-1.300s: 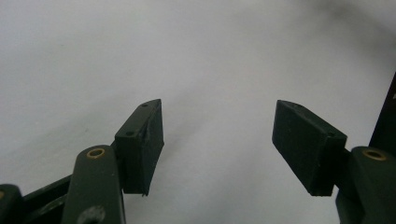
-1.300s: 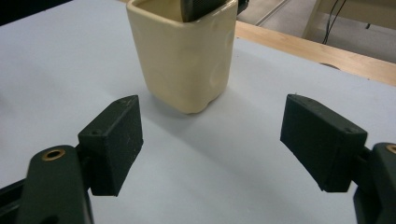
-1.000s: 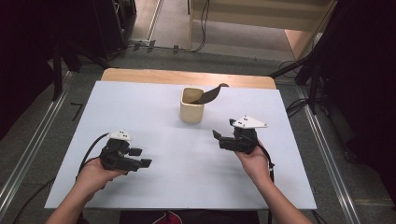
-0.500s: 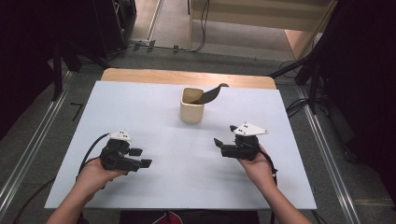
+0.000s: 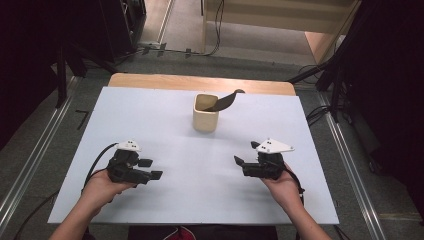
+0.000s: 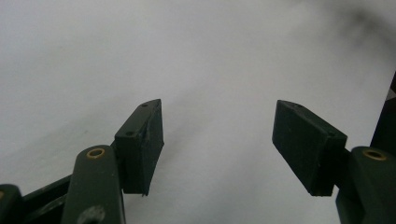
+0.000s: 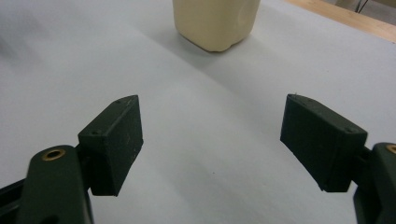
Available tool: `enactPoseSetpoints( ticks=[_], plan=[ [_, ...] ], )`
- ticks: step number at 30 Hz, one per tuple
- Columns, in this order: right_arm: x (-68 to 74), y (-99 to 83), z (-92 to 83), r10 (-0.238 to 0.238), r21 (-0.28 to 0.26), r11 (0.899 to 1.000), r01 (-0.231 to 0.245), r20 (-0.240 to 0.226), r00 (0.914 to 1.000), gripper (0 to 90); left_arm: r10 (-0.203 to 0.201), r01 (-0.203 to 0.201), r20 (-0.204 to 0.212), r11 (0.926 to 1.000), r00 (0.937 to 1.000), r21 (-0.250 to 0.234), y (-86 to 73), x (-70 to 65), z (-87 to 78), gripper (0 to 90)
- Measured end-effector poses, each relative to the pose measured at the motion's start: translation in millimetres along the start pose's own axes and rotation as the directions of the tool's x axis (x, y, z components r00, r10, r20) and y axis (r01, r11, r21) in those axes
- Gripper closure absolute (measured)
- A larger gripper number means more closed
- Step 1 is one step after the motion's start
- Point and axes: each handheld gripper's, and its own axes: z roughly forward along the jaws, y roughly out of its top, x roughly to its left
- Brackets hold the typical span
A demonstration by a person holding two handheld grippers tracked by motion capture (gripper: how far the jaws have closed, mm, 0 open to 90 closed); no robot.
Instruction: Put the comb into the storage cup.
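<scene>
High view puts the cream cup (image 5: 205,113) in the upper middle of the frame, standing upright on the white table (image 5: 165,210), with a dark spoon (image 5: 225,101) leaning out over its right rim toward the upper right. Your 2 grippers sit low in the frame, well apart from the cup and from each other.

Expect the cup to be light and rigid, probably plastic or ceramic; its smooth wall could slip, and it looks easy to tip with the spoon's weight hanging off 1 side. Taking it across the rim wall on the side away from the spoon, or square around the body low down, looks safest to you. The spoon looks thin, stiff and light; its exposed end above the rim is the obvious place to pinch, but pulling it sideways may drag the cup over, so steady the cup with your other gripper.

Your left gripper (image 5: 151,169), at lower left, has its jaws spread wide with nothing between them; the left gripper view has bare table beyond the pads (image 6: 140,149). Your right gripper (image 5: 246,154), at lower right, is equally wide and empty, touching nothing; in the right gripper view the cup (image 7: 215,21) stands at top centre, ahead of the jaws.
</scene>
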Motion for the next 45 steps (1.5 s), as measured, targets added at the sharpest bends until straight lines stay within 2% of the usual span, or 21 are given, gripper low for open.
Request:
enactPoseSetpoints(
  ticks=[12, 23, 32, 38, 45],
  plan=[
    [-2.9, -14.4, -10.9, -0.025, 0.03, 0.999, 0.025, -0.008, 0.9997, 19.3, -0.001, 0.001, 0.002, 1.0, 1.0, -0.003, -0.5, 0.0, 0.5, 34.7],
    [-9.6, -24.8, -25.2, 0.003, 0.039, 0.999, -0.003, 0.0, 1.0, 19.3, 0.0, 0.0, 0.001, 1.0, 1.0, -0.007, -0.8, -0.8, 0.1, 34.8],
    [-16.3, -31.9, -34.4, -0.005, 0.042, 0.999, 0.004, 0.018, 0.9998, 19.3, 0.0, 0.0, 0.004, 1.0, 1.0, -0.009, -0.8, -0.9, 0.0, 34.7],
    [-16.8, -32.5, -34.3, 0.004, 0.043, 0.999, -0.005, 0.009, 0.9999, 19.3, 0.004, -0.004, 0.003, 0.9999, 1.0, -0.01, -0.8, -0.3, 0.5, 34.8],
    [-16.8, -32.0, -33.6, -0.009, 0.038, 0.999, 0.009, 0.006, 0.9999, 19.3, 0.002, -0.002, 0.001, 0.9999, 1.0, -0.011, -1.0, 0.6, 1.0, 34.7]
  ],
)
